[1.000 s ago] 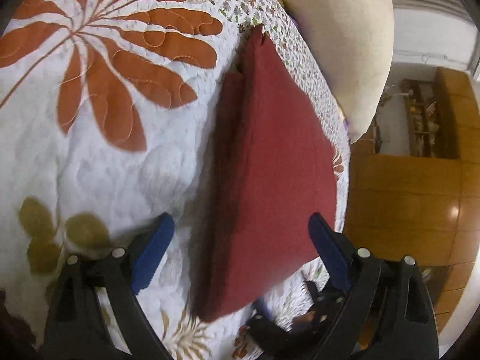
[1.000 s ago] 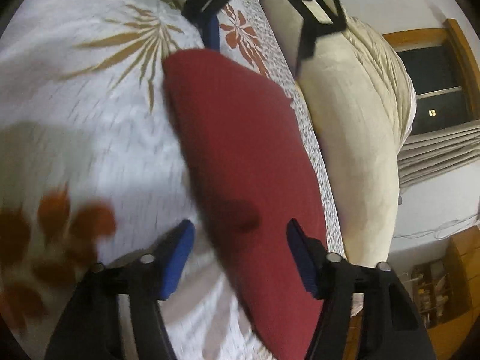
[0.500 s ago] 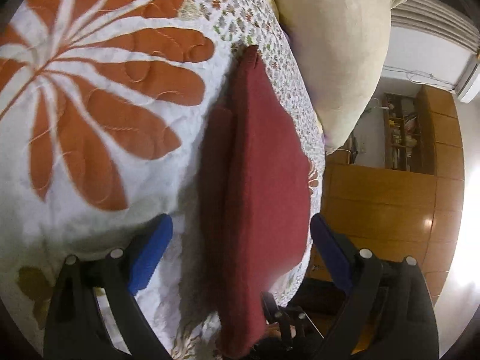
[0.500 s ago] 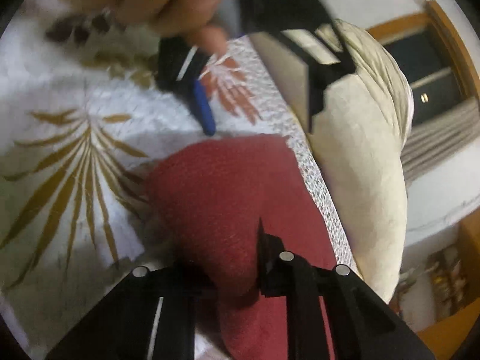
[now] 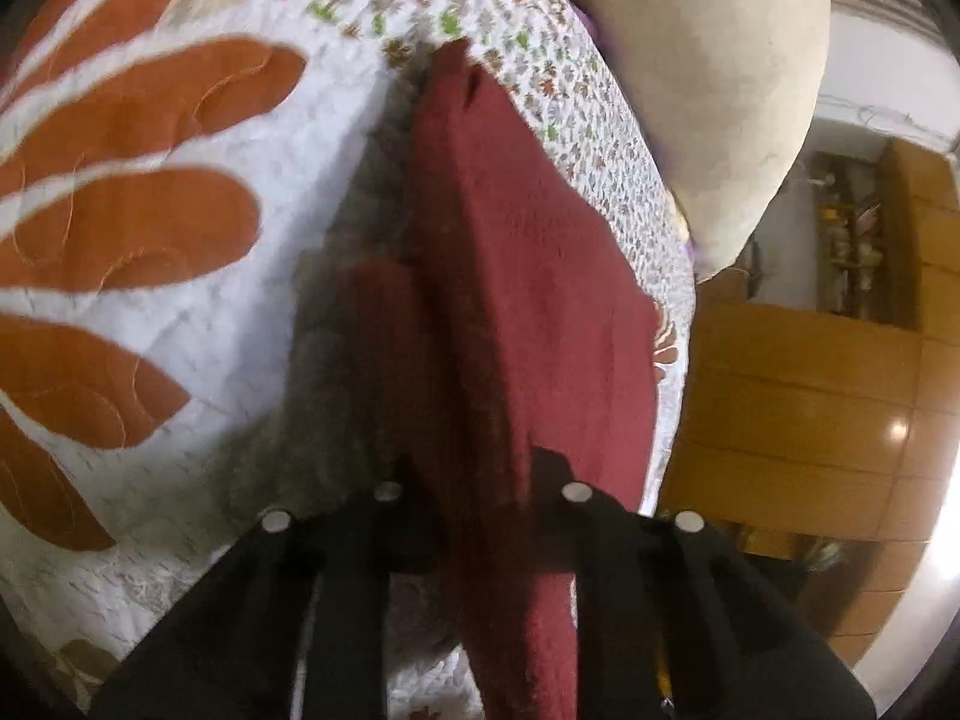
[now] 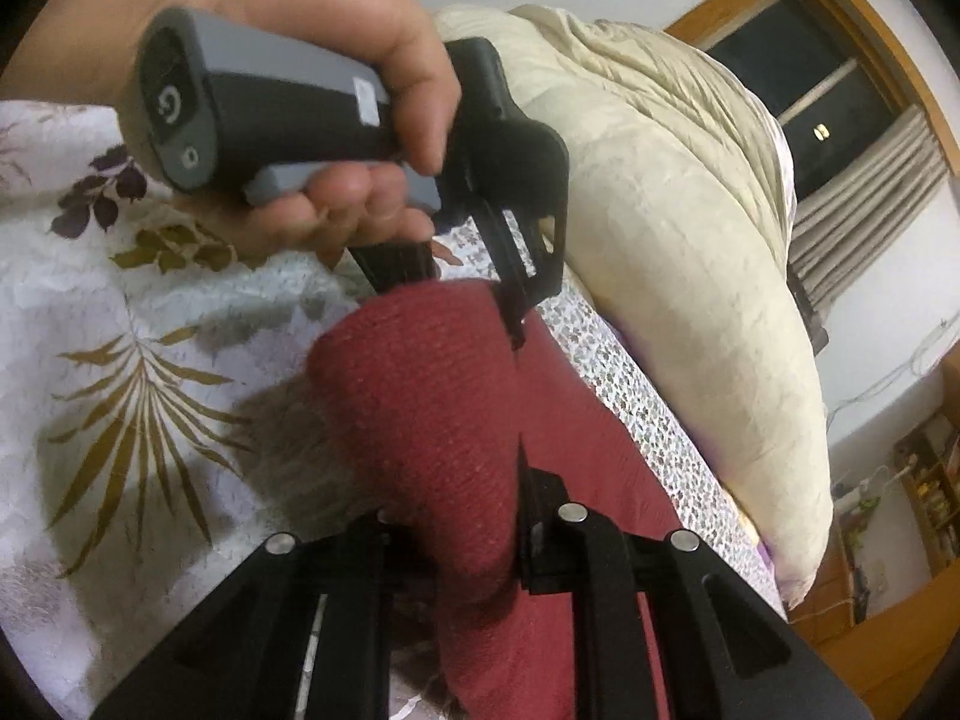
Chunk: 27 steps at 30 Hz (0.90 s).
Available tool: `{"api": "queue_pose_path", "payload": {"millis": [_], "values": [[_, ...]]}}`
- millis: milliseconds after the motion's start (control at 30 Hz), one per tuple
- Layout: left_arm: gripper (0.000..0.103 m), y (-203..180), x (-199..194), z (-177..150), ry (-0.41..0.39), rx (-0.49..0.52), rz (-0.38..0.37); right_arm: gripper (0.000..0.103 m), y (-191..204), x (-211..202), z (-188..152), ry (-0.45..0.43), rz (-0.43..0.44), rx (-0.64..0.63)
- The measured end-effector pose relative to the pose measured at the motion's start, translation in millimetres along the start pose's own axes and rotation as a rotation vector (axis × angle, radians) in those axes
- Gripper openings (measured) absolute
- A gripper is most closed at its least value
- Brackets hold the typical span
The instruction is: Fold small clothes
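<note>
both claws were open a moment ago; now the left claw (image 5: pixel 480 516) and the right claw (image 6: pixel 456 540) are clamped on opposite ends of the red garment (image 5: pixel 528 312), which lies on the quilted bed (image 5: pixel 180 360) beside the cream duvet (image 6: pixel 690 300). i'd say the next fold is starting.

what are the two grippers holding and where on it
Both grip the red cloth: the left gripper pinches one end, the right gripper the opposite end.

Matt red knit cloth (image 5: pixel 528 312) lies on stitched quilt (image 5: pixel 150 360); glossy wood cabinet (image 5: pixel 798 396).
</note>
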<state>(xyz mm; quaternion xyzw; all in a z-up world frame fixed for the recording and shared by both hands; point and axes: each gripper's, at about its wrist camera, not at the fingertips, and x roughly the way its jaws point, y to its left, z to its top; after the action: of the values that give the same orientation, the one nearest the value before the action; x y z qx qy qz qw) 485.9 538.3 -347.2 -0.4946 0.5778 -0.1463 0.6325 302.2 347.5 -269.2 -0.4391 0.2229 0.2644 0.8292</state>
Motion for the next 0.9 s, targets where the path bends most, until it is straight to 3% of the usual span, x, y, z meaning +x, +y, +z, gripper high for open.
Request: {"api": "queue_pose_path", "payload": {"millis": [100, 433, 900], "values": [[0.013, -21, -7, -2, -0.019, 0.034, 0.023, 0.016, -15, -2, 1, -0.006, 0.009, 0.062], [0.013, -123, -17, -5, -0.031, 0.184, 0.199, 0.016, -64, -23, 3, -0.030, 0.025, 0.249], [0.013, -216, -3, -16, -0.035, 0.298, 0.283, 0.016, -118, -49, -13, -0.075, 0.011, 0.393]]}}
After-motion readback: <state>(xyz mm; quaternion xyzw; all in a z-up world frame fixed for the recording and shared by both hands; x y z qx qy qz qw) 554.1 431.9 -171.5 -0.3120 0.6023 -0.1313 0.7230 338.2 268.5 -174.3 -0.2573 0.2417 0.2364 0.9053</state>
